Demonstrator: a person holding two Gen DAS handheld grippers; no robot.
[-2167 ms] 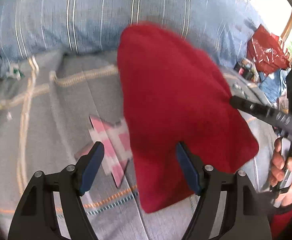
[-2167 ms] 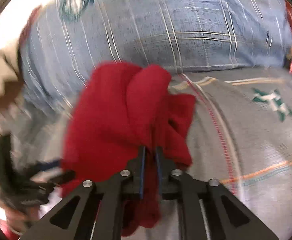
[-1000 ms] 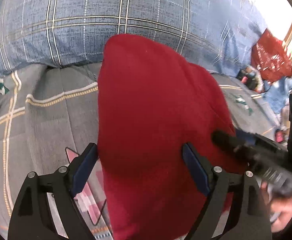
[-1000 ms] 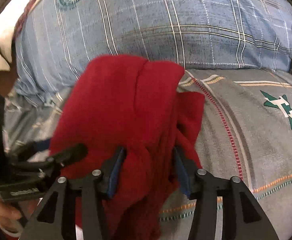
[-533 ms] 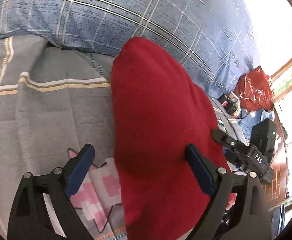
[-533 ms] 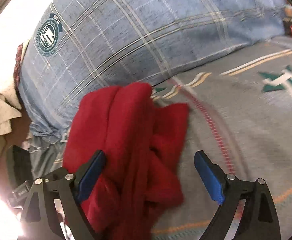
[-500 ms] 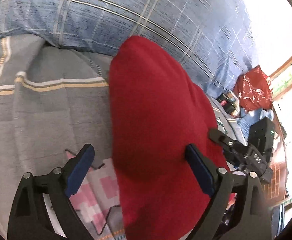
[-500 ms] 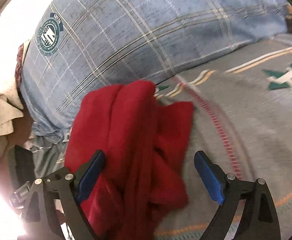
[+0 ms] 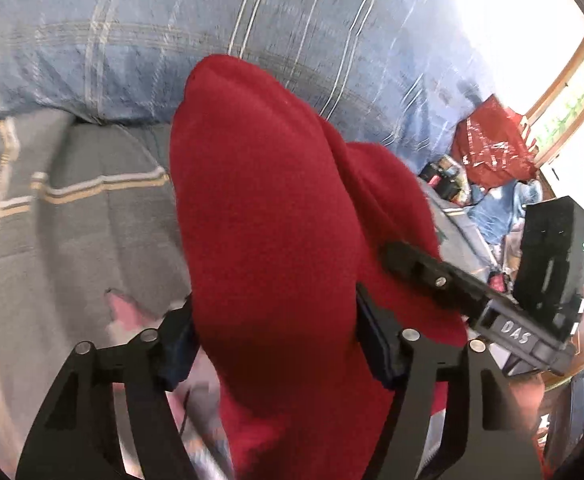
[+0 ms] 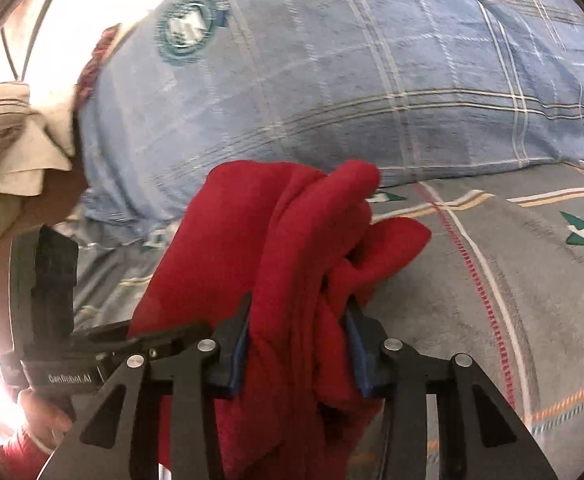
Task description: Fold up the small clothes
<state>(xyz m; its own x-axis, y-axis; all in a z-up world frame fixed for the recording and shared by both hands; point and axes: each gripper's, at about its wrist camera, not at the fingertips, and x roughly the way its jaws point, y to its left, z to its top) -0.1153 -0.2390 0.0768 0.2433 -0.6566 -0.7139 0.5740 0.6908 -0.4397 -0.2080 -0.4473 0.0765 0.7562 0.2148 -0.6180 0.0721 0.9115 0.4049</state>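
red garment (image 9: 268, 240) bunched in soft folds between both grippers' fingers (image 10: 234, 344).

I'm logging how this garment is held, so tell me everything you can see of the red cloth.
The red cloth is plain, thick and fleecy-looking, with no print showing. It is bunched in several soft layers, not flat. It lies over the grey bedspread, its far end against the blue checked pillow. The left tongs straddle its broad smooth side, pads touching both edges. The right tongs close around a thick gathered bundle of folds. A loose flap sticks out to the right in the right view.
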